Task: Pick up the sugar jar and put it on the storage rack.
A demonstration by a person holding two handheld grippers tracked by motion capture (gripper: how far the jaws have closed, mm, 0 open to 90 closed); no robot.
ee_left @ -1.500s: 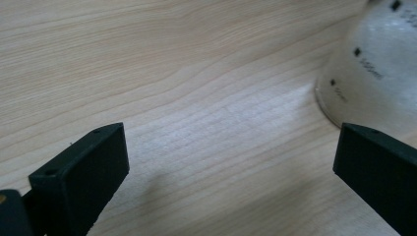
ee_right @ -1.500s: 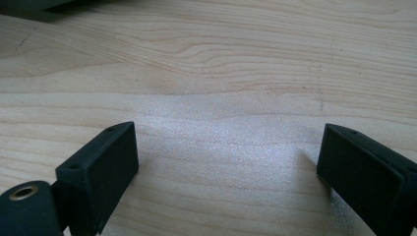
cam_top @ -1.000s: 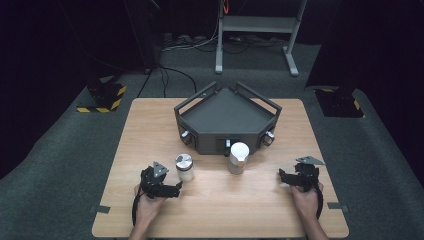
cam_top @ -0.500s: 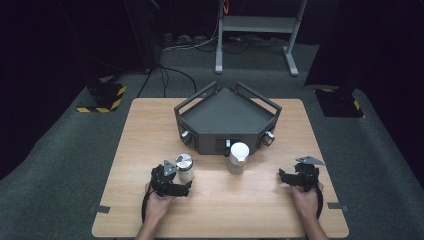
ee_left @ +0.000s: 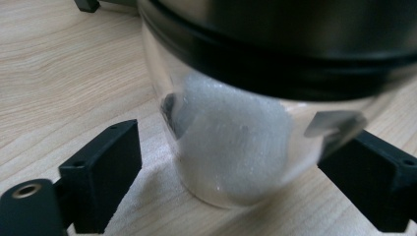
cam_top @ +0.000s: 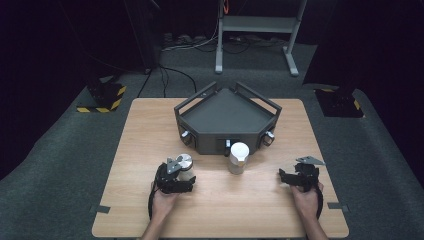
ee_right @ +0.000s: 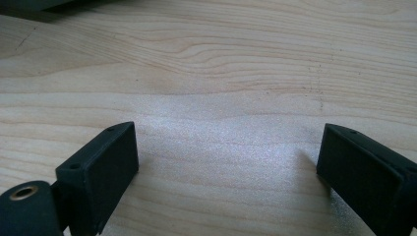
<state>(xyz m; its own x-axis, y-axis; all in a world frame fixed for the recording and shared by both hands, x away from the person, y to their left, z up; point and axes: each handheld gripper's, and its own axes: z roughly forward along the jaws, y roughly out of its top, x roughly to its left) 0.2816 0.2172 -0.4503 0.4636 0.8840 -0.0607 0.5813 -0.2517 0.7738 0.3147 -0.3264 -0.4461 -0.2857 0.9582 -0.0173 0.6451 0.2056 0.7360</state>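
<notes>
A clear jar [ee_left: 231,142] (steel-lidded, white filling) is bracketed by the left gripper [cam_top: 176,181], whose jaws have just been closing; a gap remains, so lifting is left. The right gripper [ee_right: 226,172] rests wide, empty, on the table [cam_top: 250,210].

We note both handheld grippers are matte black: the left gripper [cam_top: 176,176] and right gripper [cam_top: 300,176] each carry a grey three-cornered plate and trail a black cable. Each jaw is a blocky black pad with small screw holes; a brass-ringed hole sits beside the left one. Forearms bare, no sleeves.
</notes>
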